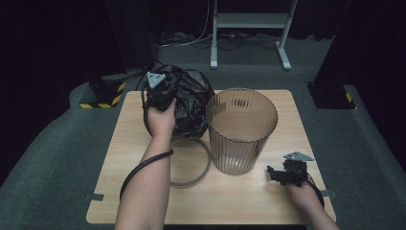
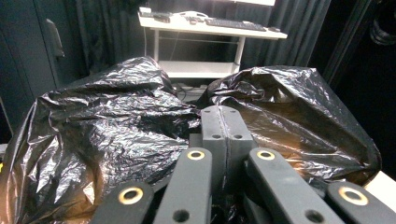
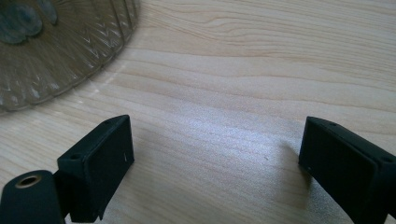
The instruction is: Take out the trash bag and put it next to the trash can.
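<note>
The left tongs (image 1: 160, 91), jaws pressed together, pinch a crumpled black plastic bag (image 1: 191, 103) at the far side of the pale wooden surface (image 1: 249, 191), beside a ribbed translucent bin (image 1: 242, 129). The right tongs (image 1: 277, 175) rest spread wide near the bin's base.

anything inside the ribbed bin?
Nothing visible inside the ribbed bin: through its open top and translucent wall it looks empty. The black bag sits beside it, outside, pinched by the left tongs.
</note>
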The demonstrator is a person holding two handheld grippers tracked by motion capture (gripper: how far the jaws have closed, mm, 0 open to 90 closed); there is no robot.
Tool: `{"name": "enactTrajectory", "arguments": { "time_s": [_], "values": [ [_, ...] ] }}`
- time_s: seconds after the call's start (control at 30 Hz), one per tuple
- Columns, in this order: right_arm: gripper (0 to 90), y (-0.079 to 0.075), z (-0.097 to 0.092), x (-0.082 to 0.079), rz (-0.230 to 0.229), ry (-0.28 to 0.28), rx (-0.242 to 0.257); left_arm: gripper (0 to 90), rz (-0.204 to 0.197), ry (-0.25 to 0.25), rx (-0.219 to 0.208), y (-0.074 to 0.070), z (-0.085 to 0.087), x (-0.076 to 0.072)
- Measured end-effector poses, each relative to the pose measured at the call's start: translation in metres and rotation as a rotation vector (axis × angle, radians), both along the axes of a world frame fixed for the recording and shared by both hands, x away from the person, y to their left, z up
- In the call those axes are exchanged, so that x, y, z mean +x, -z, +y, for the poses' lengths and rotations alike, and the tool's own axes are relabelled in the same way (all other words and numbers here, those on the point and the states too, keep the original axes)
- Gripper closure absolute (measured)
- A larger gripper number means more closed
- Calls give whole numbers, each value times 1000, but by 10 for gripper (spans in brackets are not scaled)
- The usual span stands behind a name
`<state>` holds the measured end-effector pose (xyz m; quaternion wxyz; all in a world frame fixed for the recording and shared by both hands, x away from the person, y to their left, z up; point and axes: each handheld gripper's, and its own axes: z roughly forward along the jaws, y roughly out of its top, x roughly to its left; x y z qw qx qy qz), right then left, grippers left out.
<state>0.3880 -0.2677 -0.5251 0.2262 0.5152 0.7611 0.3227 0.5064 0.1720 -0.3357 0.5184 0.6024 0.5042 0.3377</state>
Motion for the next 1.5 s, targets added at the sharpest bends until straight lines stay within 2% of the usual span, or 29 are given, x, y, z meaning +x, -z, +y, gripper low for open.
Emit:
{"name": "enactTrajectory", "arguments": {
  "time_s": [0.13, 0.37, 0.43, 0.5, 0.6, 0.7, 0.77, 0.93, 1.17, 1.3, 1.43, 1.5],
  "values": [
    [98, 0, 0, 0, 1, -4, 1, 897, -12, 0, -37, 1, -7, 11],
    [100, 0, 0, 0, 4, -11, 1, 897, -8, -40, -32, 17, -23, 26],
    [101, 0, 1, -1, 2, -21, 1, 897, 5, -69, -64, 23, -25, 30],
    [103, 0, 1, -2, 0, -24, 2, 897, 20, -73, -101, 30, -29, 33],
    [103, 0, 1, -3, 6, -24, 5, 896, 33, -45, -80, 38, -39, 33],
    [104, 0, 1, -3, 2, -25, 2, 896, 46, -8, -87, 46, -45, 32],
    [104, 0, 2, -4, 3, -22, 3, 896, 54, 19, -73, 52, -50, 30],
    [105, 0, 2, -5, 4, -24, 5, 895, 89, 76, -75, 66, -58, 29],
    [103, 0, 2, -5, 6, -24, 5, 892, 145, 138, -90, 75, -67, 30],
    [104, 0, 2, -5, 6, -24, 9, 857, 137, 169, -102, 73, -70, 30],
    [104, 0, 2, -5, 6, -27, 10, 720, 122, 187, -138, 67, -69, 28],
    [104, 0, 2, -5, 6, -29, 11, 685, 98, 187, -141, 60, -67, 24]
  ]
}}
